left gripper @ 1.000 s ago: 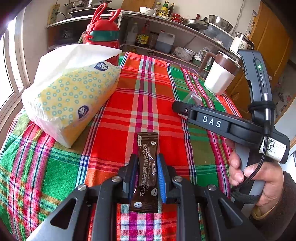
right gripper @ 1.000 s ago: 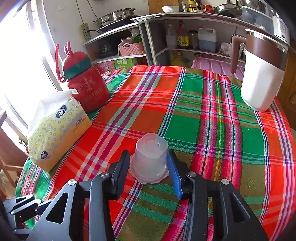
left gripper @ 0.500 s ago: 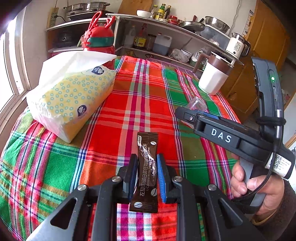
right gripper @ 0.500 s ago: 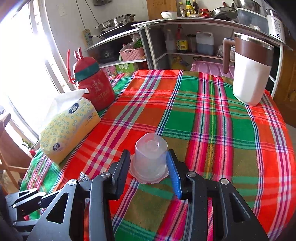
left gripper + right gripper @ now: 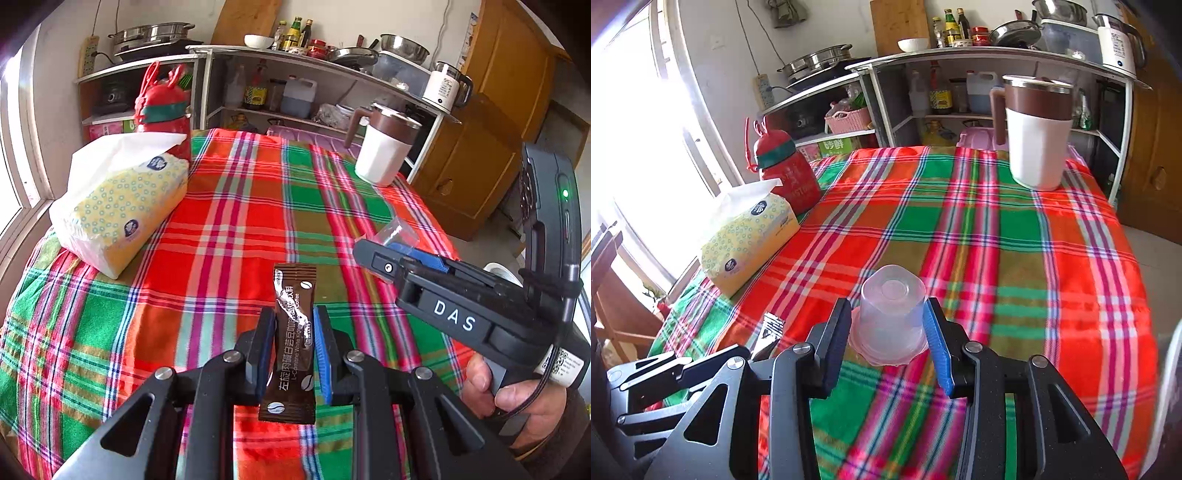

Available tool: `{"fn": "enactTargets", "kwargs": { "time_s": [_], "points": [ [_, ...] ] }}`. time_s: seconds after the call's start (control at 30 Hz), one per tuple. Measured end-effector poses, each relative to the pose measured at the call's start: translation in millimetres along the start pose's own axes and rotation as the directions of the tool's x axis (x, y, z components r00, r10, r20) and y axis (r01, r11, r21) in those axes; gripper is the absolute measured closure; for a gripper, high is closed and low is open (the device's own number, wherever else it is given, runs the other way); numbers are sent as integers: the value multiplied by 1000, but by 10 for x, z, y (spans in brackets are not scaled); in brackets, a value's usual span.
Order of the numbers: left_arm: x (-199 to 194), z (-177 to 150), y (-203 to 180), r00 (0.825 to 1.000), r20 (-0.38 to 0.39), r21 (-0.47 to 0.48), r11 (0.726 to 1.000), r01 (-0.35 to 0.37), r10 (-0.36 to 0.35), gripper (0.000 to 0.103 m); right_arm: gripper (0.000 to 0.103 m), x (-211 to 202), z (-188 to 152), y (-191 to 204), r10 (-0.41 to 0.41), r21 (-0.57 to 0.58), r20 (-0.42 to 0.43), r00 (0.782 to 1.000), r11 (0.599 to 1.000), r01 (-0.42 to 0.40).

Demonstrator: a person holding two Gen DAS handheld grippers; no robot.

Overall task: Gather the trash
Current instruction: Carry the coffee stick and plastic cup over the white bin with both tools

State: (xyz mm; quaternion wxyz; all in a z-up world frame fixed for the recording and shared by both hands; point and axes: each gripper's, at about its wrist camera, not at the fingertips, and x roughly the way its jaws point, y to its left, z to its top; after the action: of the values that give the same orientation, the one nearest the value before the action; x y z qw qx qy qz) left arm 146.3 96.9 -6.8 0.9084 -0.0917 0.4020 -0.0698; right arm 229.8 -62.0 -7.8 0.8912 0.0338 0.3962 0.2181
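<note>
Above the plaid desk (image 5: 229, 206), right of the tissue pack (image 5: 122, 206), left gripper (image 5: 293, 347) fingers pinch a light, crinkly coffee sachet (image 5: 293, 343) mid-length (likely slippery), while right gripper (image 5: 890, 339) fingers clasp a thin, crushable plastic cup (image 5: 892, 310).

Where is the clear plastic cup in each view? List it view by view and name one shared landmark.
Left wrist view: clear plastic cup at right of centre, in the right tongs.
Right wrist view: cup at lower centre, between the tongs' blue pads.
Shared landmark: white and brown mug at the table's far right corner.
</note>
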Motion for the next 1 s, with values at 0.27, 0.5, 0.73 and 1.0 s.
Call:
{"fn": "enactTargets", "kwargs": {
  "time_s": [0.27,0.5,0.73,1.0],
  "points": [
    [-69,-20,-396,999,13,60,998,33,-34,81,61,-415,-159,-264,-25,40,30,999,999,24],
    [-85,-22,-785,998,19,113,992,64,-67,81,61,-735,-282,-586,-55,93,59,997,994,49],
    [-78,-17,-1222,994,19,176,979,105,-110,81,61,-1073,-402,-922,-93,148,92,991,986,79],
    [-37,-17,-1761,985,6,242,956,164,-170,81,61,-1467,-507,-1347,-173,205,123,977,968,146]
  ]
}}
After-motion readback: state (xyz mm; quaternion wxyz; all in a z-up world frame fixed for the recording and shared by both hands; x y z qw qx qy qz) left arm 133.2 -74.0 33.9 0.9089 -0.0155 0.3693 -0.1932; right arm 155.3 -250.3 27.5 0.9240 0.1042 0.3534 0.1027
